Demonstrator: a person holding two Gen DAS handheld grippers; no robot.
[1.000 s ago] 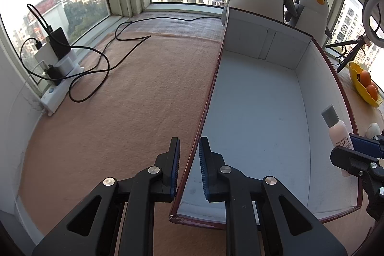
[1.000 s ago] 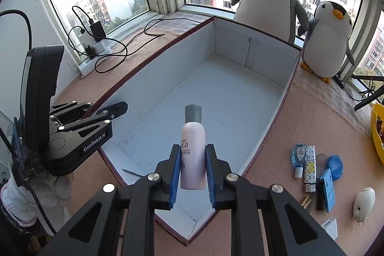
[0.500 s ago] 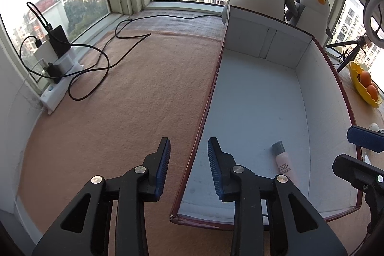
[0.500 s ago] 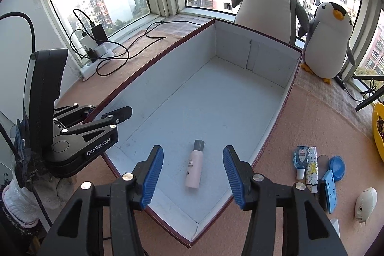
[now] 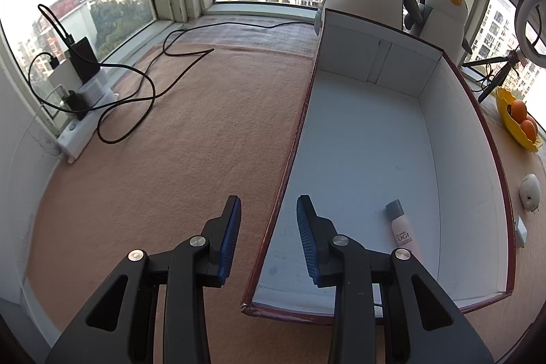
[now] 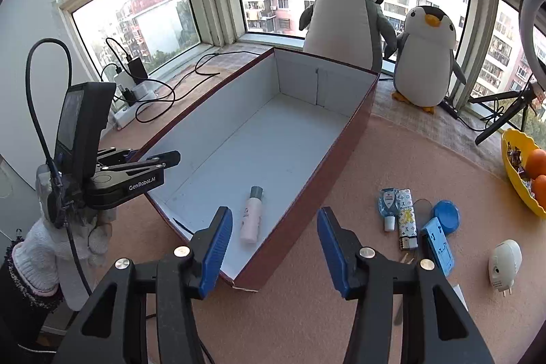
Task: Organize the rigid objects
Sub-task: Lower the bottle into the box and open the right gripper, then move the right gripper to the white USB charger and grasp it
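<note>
Small pink plastic bottle w/ grey cap [image 6: 252, 216] lay flat inside maroon cardboard box w/ white interior [image 6: 344, 159], right gripper [image 6: 274, 248] & left gripper [image 5: 268, 234] both empty, jaws apart.

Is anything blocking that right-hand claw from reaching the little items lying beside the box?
Nothing visible does. The right gripper hangs open above the box corner; the lighter, small blue bottle and blue case lie on open mat.

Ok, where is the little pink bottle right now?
The pink bottle lies on its side on the floor of the white box, near its front end, just ahead of the open right hand-held gripper.
</note>
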